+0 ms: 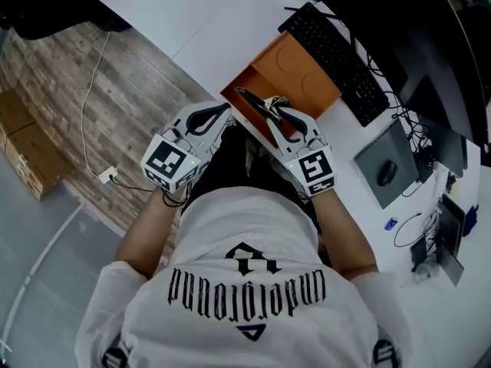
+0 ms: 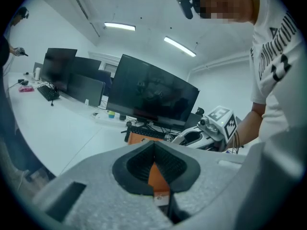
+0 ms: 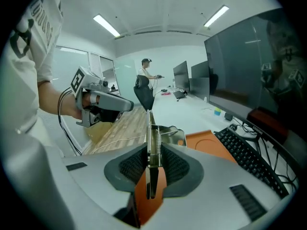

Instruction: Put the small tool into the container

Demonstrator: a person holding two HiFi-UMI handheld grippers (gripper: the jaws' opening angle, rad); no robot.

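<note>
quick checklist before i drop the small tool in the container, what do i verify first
1. Grip: ok. The right gripper is shut on the small tool.
2. Container open: ok, it seems. The metal container shows no lid.
3. Alignment: not ok. The container sits right of the tool's line.
4. Height above the container: cannot tell.
5. Left gripper: ok. It is shut, empty and off to the side.
6. Keyboard: ok, beyond the orange tray.

A black keyboard (image 1: 337, 61) lies on the white desk (image 1: 230, 14), and just beside it a dark mouse (image 1: 387, 173) rests on a grey pad (image 1: 400, 150). Dark monitors (image 2: 151, 92) line the desk. A cardboard box (image 1: 27, 148) sits on the wooden floor (image 1: 130, 121)
</note>
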